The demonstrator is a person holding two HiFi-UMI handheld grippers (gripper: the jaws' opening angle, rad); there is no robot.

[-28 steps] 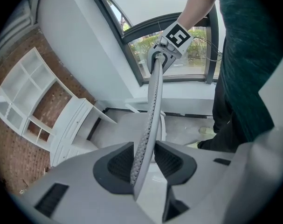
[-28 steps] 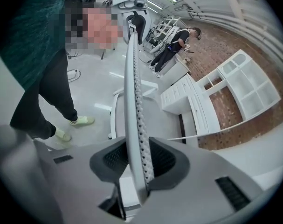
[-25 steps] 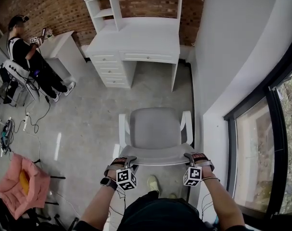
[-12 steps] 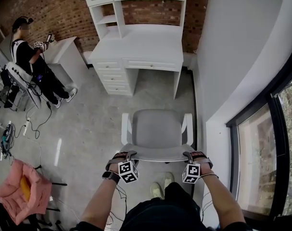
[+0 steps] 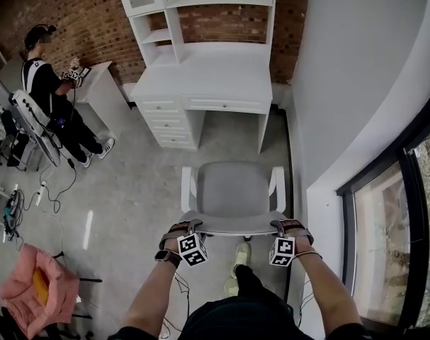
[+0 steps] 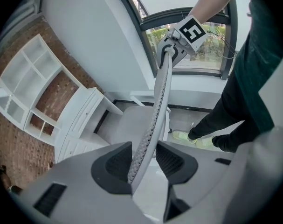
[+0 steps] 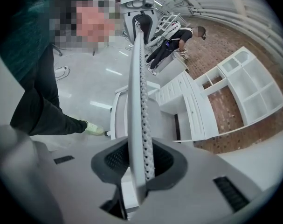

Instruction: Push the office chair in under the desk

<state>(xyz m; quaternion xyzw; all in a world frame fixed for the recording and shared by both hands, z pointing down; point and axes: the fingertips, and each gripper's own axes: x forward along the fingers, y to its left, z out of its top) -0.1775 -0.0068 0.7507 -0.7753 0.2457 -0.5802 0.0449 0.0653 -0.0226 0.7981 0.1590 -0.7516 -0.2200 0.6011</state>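
mid-push: the grey-and-white office chair stands well short of the far white counter. its backrest rim is clamped by the just-closed fingers of the right gripper and loosely straddled by the just-opened fingers of the left gripper. a straight push far, into the knee gap, is needed.

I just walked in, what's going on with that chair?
A person holds the grey mesh office chair by its backrest top with two handheld grippers, facing the white wooden desk. The right gripper, jaws just closing, clamps it; the left gripper straddles it, jaws just opening. The chair stands short of the desk.
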